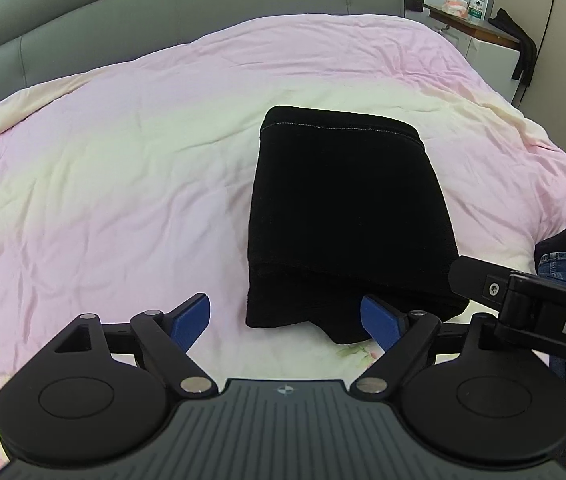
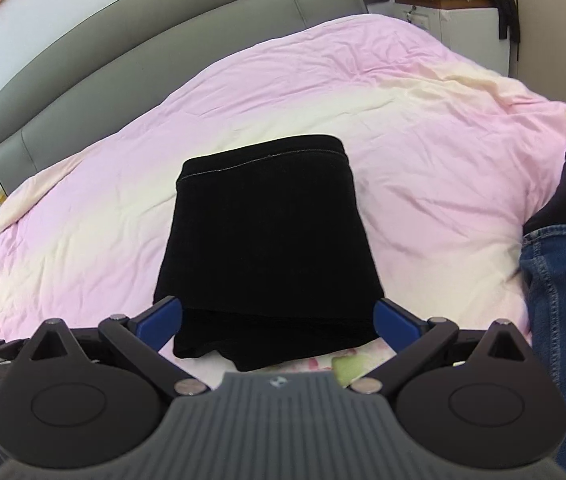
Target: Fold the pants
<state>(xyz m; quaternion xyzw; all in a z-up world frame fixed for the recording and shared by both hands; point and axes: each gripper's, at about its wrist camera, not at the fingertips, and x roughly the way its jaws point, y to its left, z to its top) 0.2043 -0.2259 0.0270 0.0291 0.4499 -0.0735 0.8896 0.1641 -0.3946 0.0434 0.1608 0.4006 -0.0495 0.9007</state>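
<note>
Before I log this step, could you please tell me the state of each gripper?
Left gripper: open, holding nothing.
Right gripper: open, holding nothing; folded black pants lie between its fingers.

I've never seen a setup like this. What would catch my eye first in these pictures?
First, the black pants, folded into a thick block in the middle of a wide pink quilt, the sharpest contrast here. Next, the open blue-tipped left hand-held gripper and right hand-held gripper, both near the pants' closest edge and holding nothing. At the right edge, a leg in blue jeans and a dark sock rests on the bed.
</note>
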